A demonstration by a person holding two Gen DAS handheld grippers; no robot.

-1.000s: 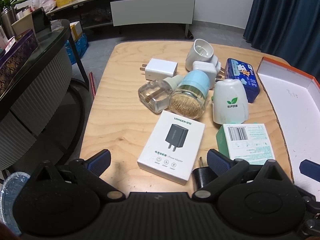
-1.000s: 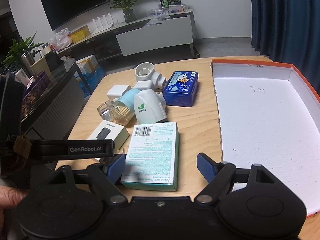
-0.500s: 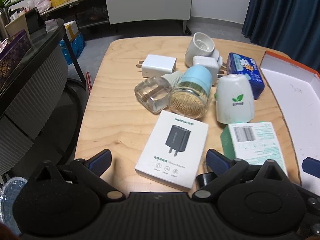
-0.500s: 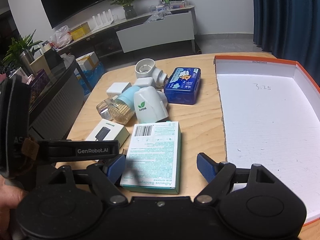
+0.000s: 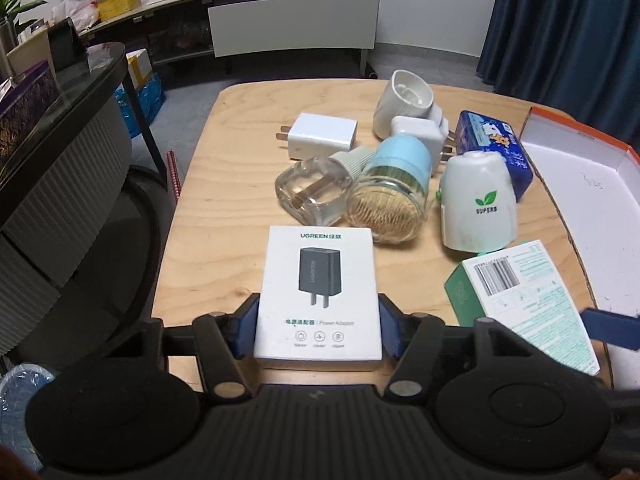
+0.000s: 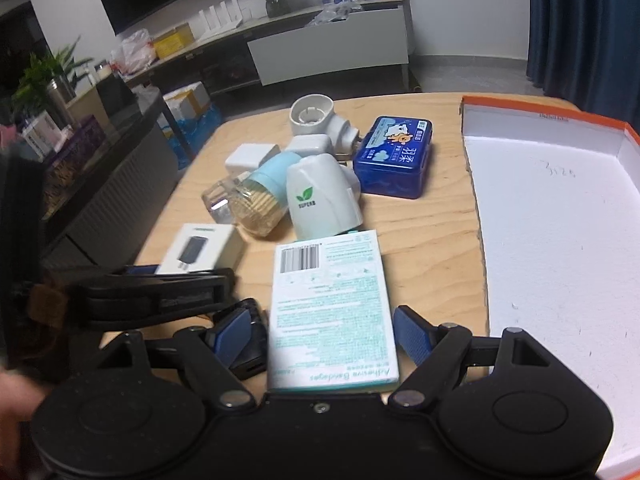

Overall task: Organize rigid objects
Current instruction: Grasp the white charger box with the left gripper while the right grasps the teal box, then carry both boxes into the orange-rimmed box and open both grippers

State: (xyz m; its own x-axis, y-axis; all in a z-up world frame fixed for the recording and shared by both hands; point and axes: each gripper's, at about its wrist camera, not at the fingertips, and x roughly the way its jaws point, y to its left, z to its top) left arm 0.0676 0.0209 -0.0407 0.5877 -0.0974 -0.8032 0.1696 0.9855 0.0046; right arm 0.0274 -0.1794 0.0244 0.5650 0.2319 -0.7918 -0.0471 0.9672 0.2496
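Item 1: left tool. Jaws have just been closing; both blue pads now press the long sides of the white power adapter box, which lies flat near the front edge of the wooden desk.

Item 2: right tool. Jaws spread, straddling the green-and-white adhesive bandage box with a gap on each side; pads not touching it. The box lies flat, barcode end away from the camera.

Item 3: black adapter, small, on the desk just beside the right tool's left pad, largely hidden.

Item 4: cluster at desk centre, pieces touching or nearly so: clear bottle on its side; glass jar with pale blue cap on its side; white SUPERB unit; white plug charger; 2 white socket adapters behind; blue tissue pack at the right of the group.

Item 5: orange-rimmed white tray, shallow, along the desk's right side, handwriting on its floor, illegible.
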